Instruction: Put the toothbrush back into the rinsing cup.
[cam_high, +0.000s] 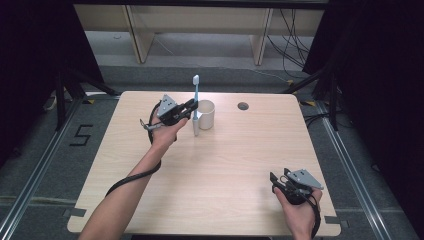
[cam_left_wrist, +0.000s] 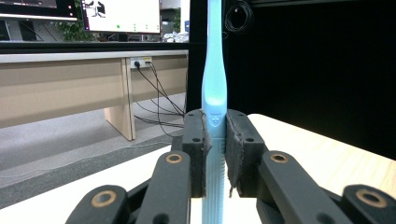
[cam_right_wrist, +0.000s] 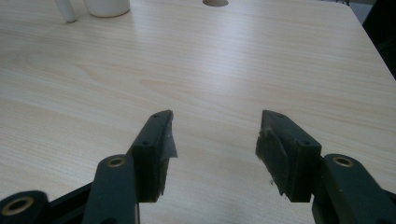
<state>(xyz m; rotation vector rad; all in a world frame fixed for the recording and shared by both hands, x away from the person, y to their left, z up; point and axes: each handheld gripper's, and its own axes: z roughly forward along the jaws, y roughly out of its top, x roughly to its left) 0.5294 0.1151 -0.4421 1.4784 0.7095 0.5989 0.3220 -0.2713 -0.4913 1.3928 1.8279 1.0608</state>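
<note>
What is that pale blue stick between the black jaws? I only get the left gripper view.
Observer: A toothbrush, held upright; the high view shows its bristle head at the top.
Operator: Is anything near it?
Observer: Yes, a white cup stands on the table just beside it, on the toothbrush's right in the high view.
Operator: And the other hand?
Observer: The right gripper has its jaws apart with nothing between them, low over the near right corner of the table.
</note>
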